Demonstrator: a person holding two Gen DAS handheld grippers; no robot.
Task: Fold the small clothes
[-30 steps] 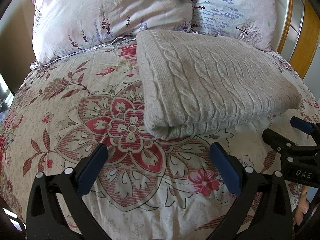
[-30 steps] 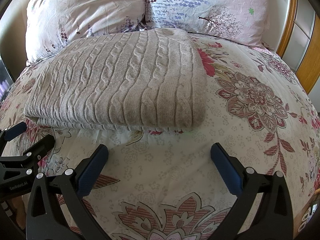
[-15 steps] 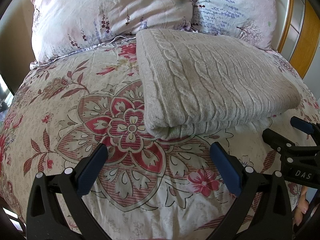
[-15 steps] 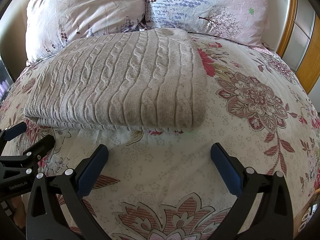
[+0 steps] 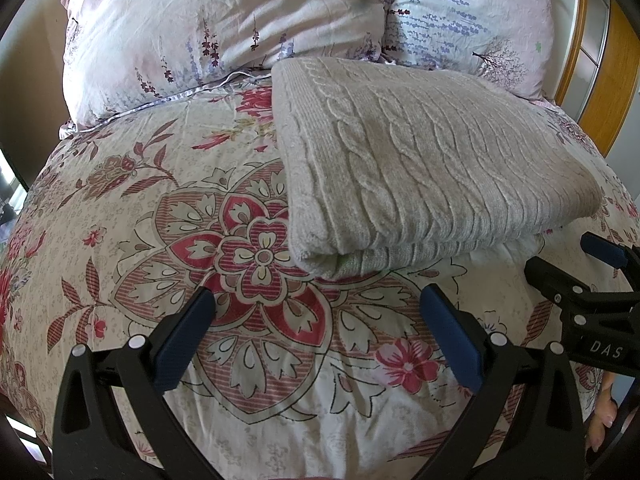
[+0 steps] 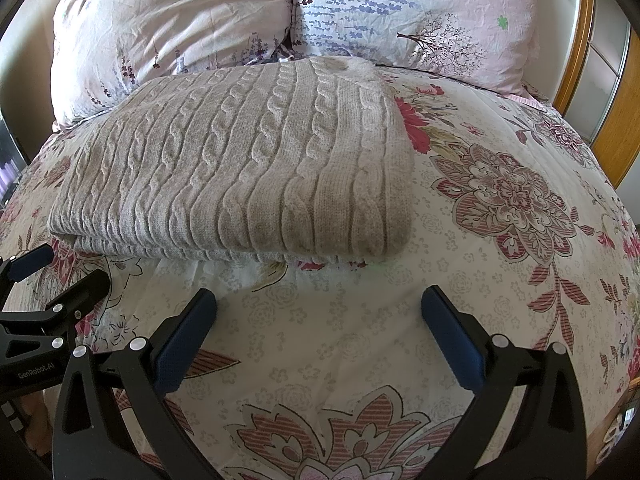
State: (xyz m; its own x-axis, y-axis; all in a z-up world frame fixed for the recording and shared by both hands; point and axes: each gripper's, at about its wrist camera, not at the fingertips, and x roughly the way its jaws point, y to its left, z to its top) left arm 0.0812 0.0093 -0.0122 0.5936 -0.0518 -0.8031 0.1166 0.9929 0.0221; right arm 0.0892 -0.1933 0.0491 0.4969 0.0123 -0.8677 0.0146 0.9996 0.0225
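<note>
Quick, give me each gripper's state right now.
Left gripper: open, holding nothing, short of the sweater.
Right gripper: open, holding nothing, short of the sweater.

Left gripper [image 5: 316, 332] with jaws spread wide and nothing between them, right gripper [image 6: 318, 332] likewise spread wide and holding nothing, the two side by side, both pointing forward, level with each other

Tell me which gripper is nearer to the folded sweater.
Neither clearly: both look about equally near. The left gripper faces the sweater's left front corner; the right gripper faces its right front edge. Both are open, touching nothing.
</note>
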